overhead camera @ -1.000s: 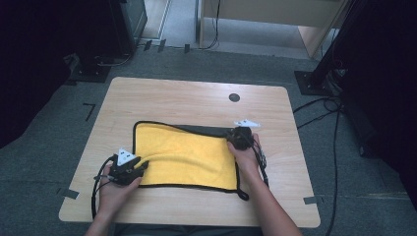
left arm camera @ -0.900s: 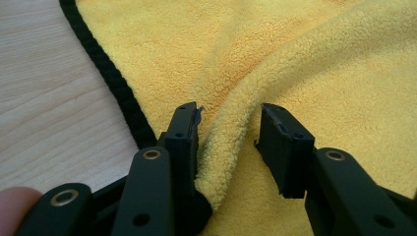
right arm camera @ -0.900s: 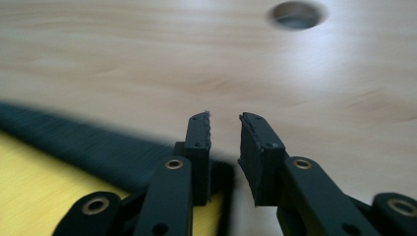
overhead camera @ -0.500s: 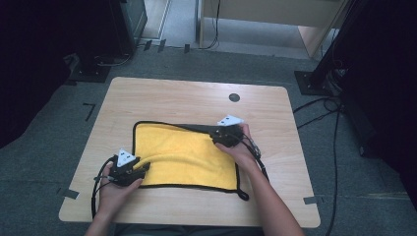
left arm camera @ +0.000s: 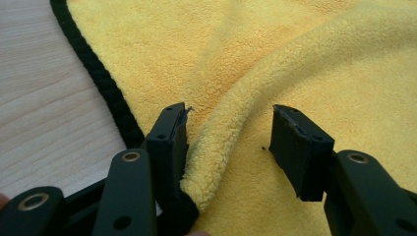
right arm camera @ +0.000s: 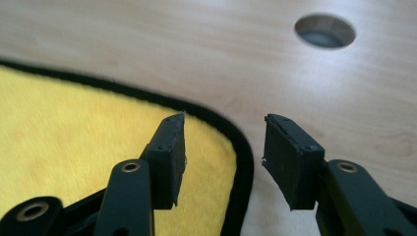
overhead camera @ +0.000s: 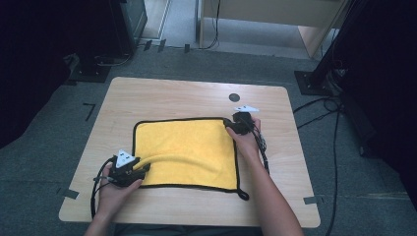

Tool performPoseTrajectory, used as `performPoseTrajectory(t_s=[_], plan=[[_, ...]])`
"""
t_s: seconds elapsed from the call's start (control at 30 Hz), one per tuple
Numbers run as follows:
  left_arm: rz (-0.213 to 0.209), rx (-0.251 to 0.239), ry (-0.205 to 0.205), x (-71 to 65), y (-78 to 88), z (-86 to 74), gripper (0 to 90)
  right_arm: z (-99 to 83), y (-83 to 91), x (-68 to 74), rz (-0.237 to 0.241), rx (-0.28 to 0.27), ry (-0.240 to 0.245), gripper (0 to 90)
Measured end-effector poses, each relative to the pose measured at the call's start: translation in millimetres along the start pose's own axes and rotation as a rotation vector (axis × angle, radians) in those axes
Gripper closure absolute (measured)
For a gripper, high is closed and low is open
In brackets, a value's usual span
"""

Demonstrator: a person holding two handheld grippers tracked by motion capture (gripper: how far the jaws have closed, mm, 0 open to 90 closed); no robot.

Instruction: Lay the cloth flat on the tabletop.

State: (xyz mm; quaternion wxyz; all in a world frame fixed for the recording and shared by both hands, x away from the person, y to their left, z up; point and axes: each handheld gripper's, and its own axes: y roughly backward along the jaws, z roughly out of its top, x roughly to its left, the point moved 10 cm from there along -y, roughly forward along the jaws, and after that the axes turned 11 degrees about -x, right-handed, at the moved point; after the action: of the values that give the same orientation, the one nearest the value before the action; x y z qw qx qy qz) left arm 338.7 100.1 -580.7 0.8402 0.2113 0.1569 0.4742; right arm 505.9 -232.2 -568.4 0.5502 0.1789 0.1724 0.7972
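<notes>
Table (overhead camera: 162, 93) of pale wood stands on grey carpet (overhead camera: 59, 142) amid cables (overhead camera: 319, 105).

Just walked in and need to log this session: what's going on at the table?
A person with a gripper in each hand is working a yellow towel with black trim on a wooden table. The left gripper, which has just been opening, stands open around a raised fold at the towel's near left corner. The right gripper, which has just been closing a little, is open over the far right corner, gripping nothing.
</notes>
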Motion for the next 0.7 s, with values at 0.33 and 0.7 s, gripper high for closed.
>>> performPoseTrajectory(t_s=[0.33,0.7], plan=[[-0.021,-0.005,0.012,-5.4,2.8,4.6,33.1,-9.6,-13.7,0.4,-0.05,0.01,0.12,81.5],[0.15,-0.095,0.118,56.9,-41.0,62.5,39.3,-11.7,-7.4,-14.3,-0.054,0.01,0.092,85.1]])
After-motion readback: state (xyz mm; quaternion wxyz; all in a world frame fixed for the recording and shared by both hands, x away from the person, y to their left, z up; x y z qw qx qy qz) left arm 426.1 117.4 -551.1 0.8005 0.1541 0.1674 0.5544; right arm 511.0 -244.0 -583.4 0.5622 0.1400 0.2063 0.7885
